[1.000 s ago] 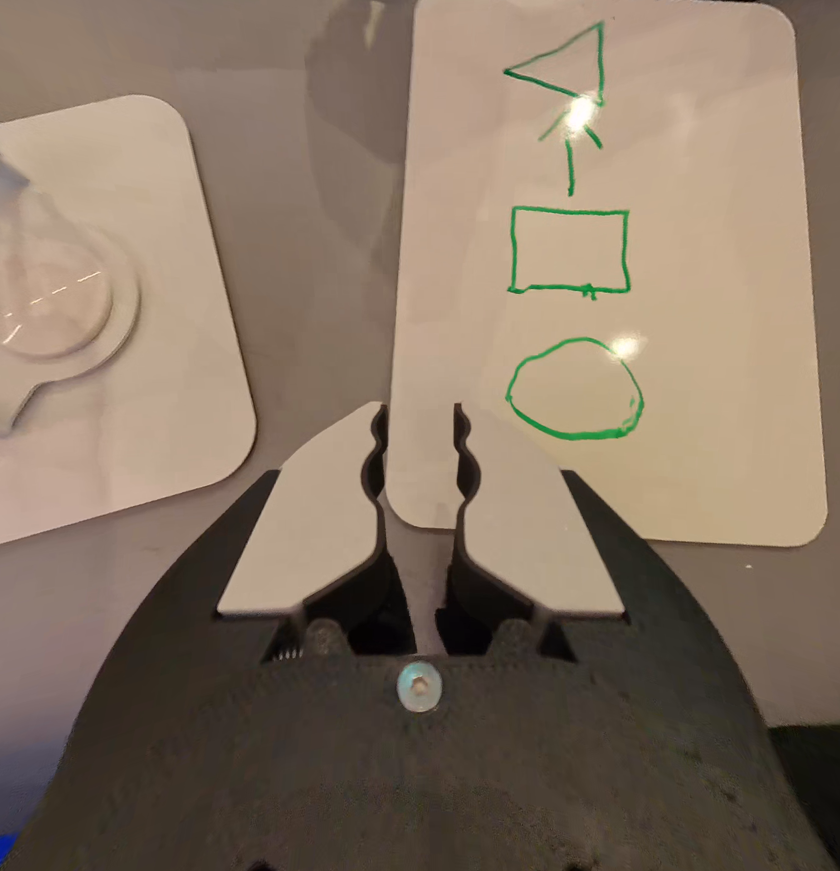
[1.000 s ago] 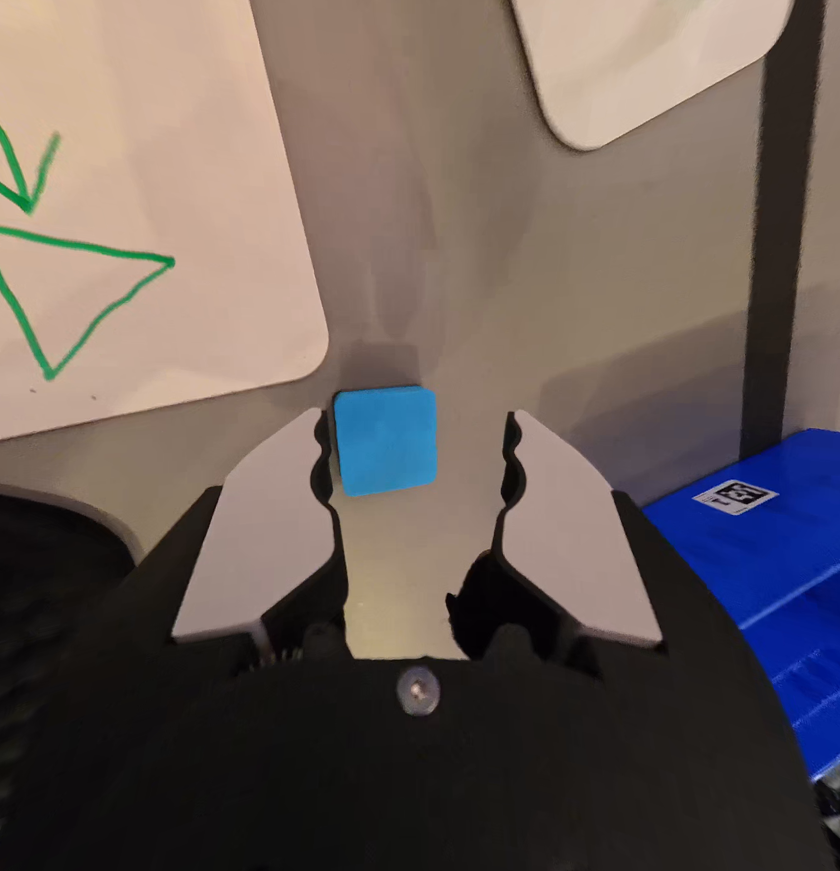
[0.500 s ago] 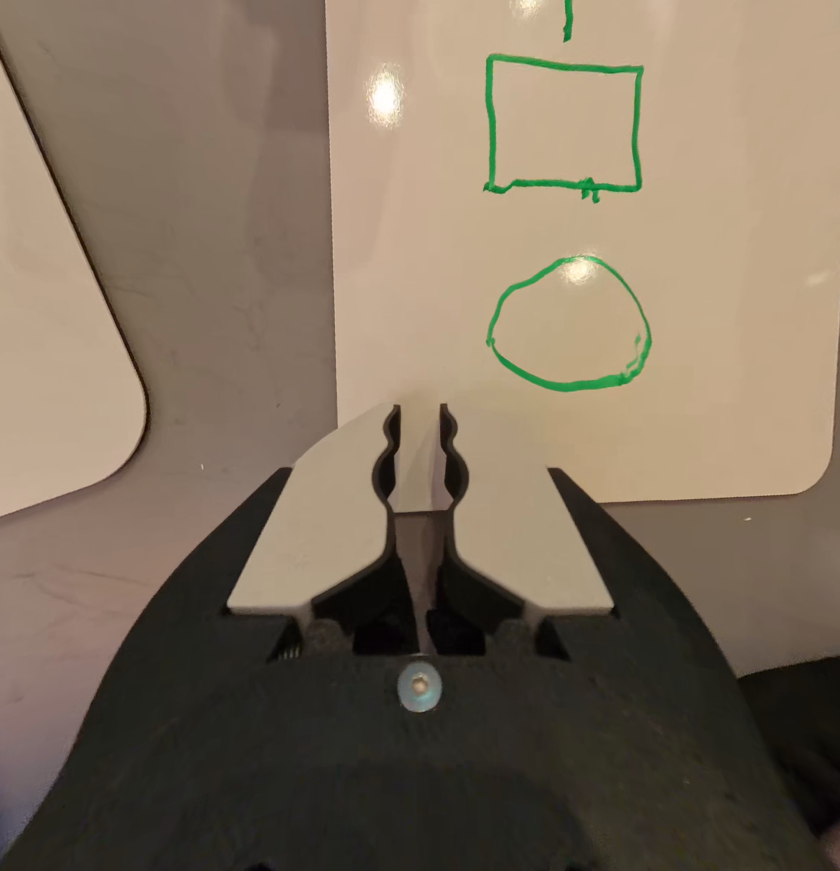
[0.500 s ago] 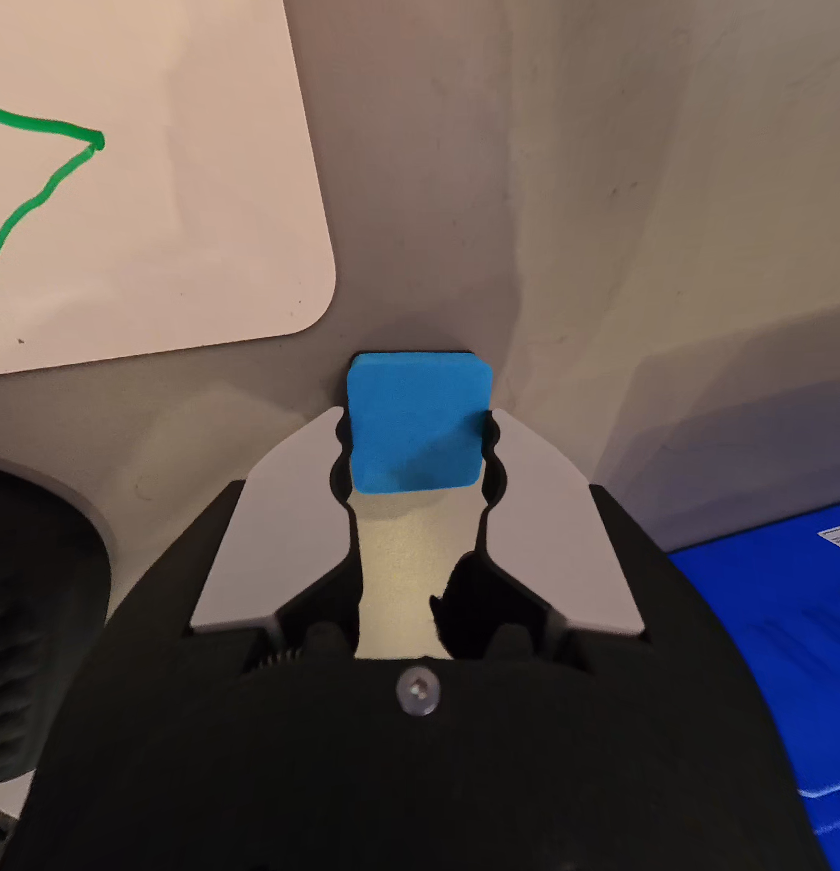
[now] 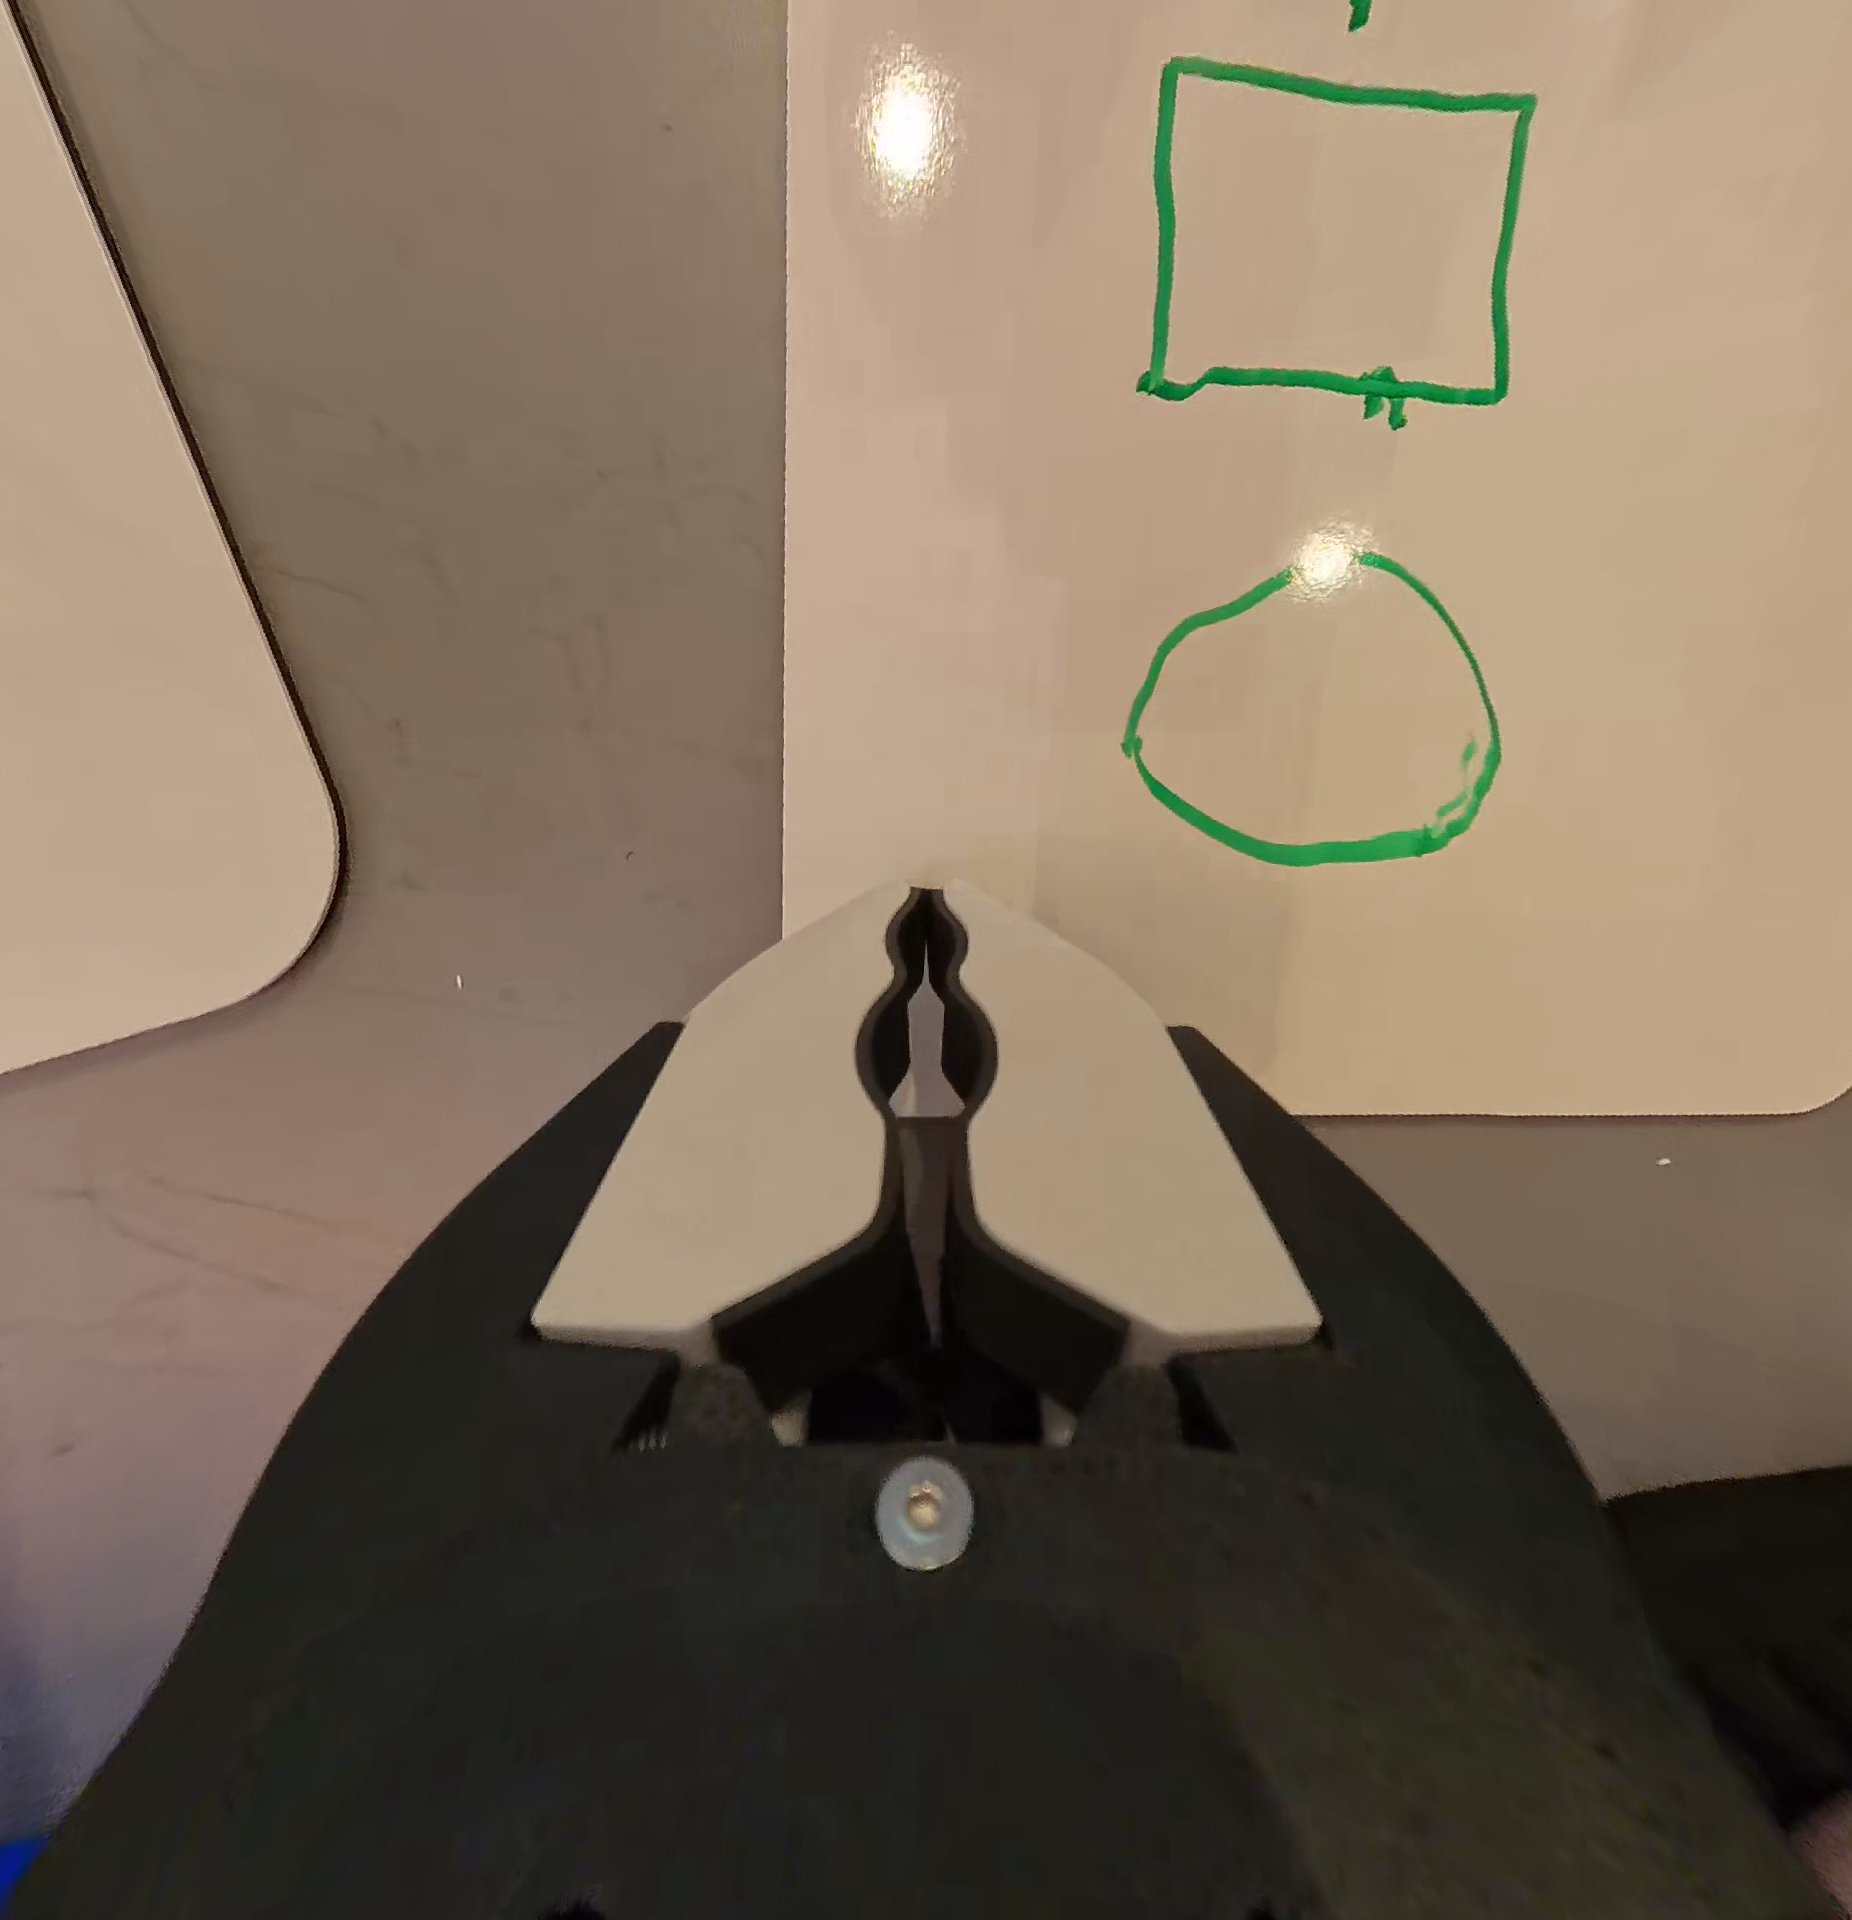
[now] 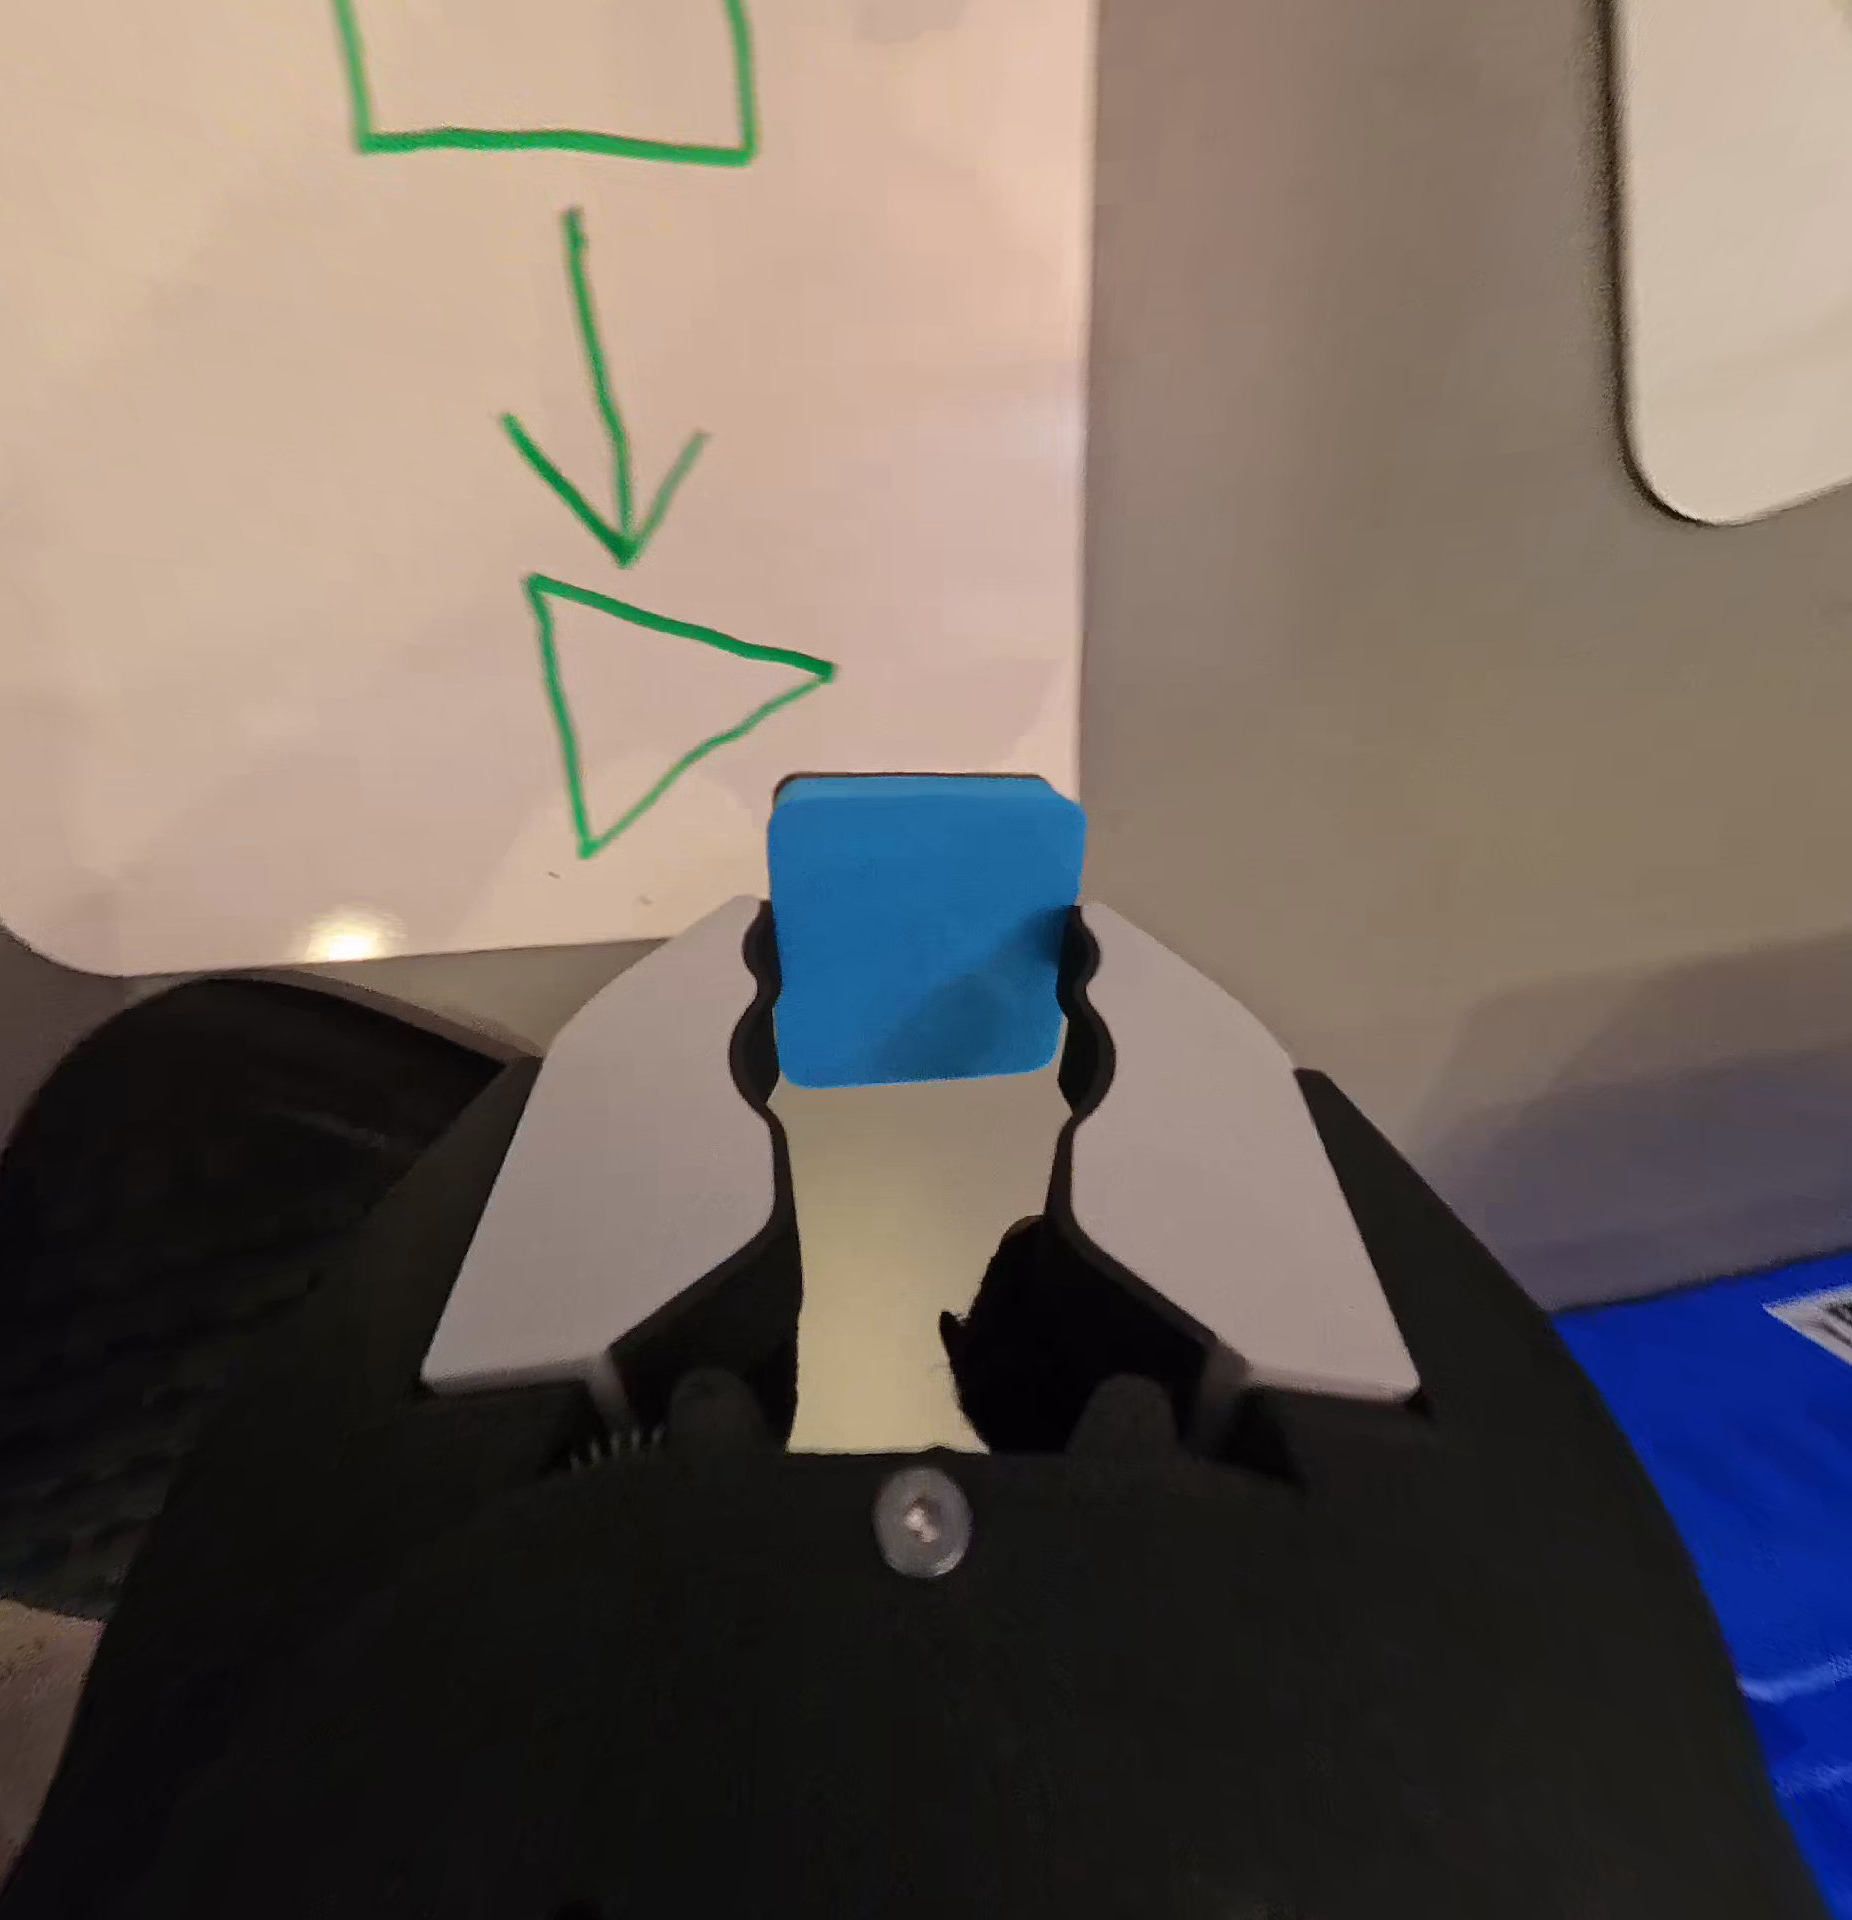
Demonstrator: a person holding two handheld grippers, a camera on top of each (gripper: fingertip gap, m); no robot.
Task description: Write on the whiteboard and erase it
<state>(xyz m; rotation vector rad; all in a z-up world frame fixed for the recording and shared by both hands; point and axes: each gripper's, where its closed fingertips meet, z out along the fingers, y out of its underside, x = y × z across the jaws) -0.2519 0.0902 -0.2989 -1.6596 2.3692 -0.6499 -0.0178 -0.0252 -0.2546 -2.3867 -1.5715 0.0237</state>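
Note:
A whiteboard (image 5: 1005, 520) lies flat on the grey table and bears a green rectangle (image 5: 1337, 234) and a green circle (image 5: 1311, 717). My left gripper (image 5: 927, 899) is shut with nothing visible between its fingertips, over the board's near left part. In the right wrist view the same whiteboard (image 6: 278, 520) shows a green arrow (image 6: 600, 416) and a green triangle (image 6: 641, 707). My right gripper (image 6: 917, 925) is shut on a blue square eraser (image 6: 917, 883), both pads against its sides, at the board's near right corner.
A second white board (image 5: 101, 623) lies to the left on the grey table (image 5: 548, 520), and another white board (image 6: 1753, 260) lies at the far right. A blue case (image 6: 1732, 1507) sits at the right. A dark object (image 6: 174, 1195) lies near the board's edge. My right fingertips sit around 25 centimeters from my left ones.
My left gripper has closed fully while moving in over the board. My right gripper closed on the blue eraser and carried it left to the board's corner.

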